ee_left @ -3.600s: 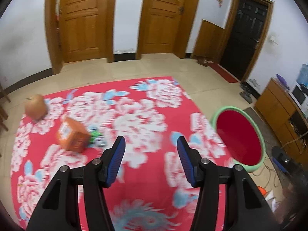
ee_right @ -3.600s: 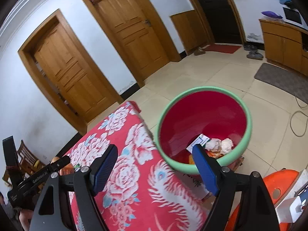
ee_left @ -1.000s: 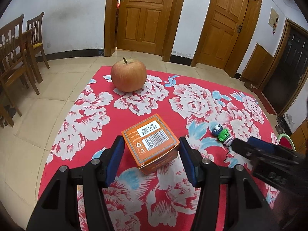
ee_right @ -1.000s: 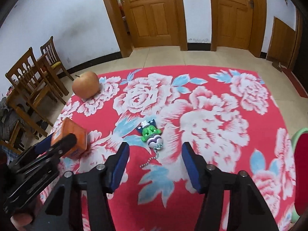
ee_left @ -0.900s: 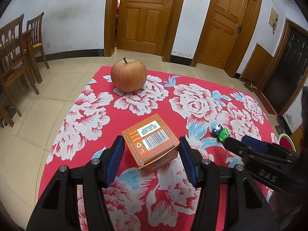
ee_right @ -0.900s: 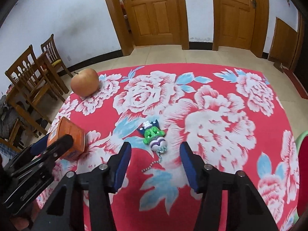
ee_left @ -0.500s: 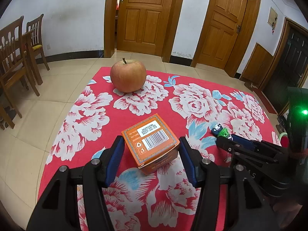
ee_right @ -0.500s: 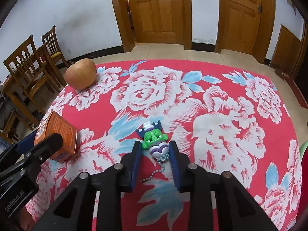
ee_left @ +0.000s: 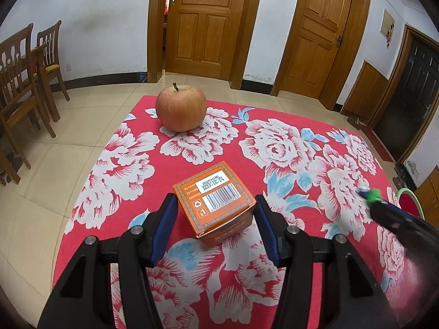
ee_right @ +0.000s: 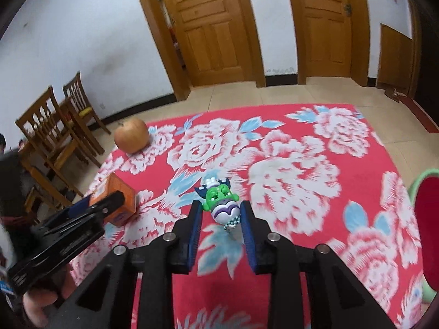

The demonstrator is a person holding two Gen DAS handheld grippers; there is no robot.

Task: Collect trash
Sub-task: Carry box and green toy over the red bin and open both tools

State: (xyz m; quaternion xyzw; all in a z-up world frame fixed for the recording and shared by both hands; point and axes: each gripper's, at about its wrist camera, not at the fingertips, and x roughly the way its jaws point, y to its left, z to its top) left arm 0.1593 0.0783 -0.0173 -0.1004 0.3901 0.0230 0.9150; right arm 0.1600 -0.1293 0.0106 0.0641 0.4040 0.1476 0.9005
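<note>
Right gripper [ee_right: 221, 216] seemingly clamps blurred toy [ee_right: 222, 203]; left gripper [ee_left: 215, 212] (open) straddles box [ee_left: 216, 203].

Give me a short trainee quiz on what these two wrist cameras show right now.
1. True or false: the apple rests on the floral cloth.
2. What is clamped in the right hand-held gripper? A) the apple B) the green toy C) a chair
3. Fill in: the orange box sits between the fingers of the ___ hand-held gripper.

Key: 1 true; 2 B; 3 left, meaning the left hand-held gripper.
</note>
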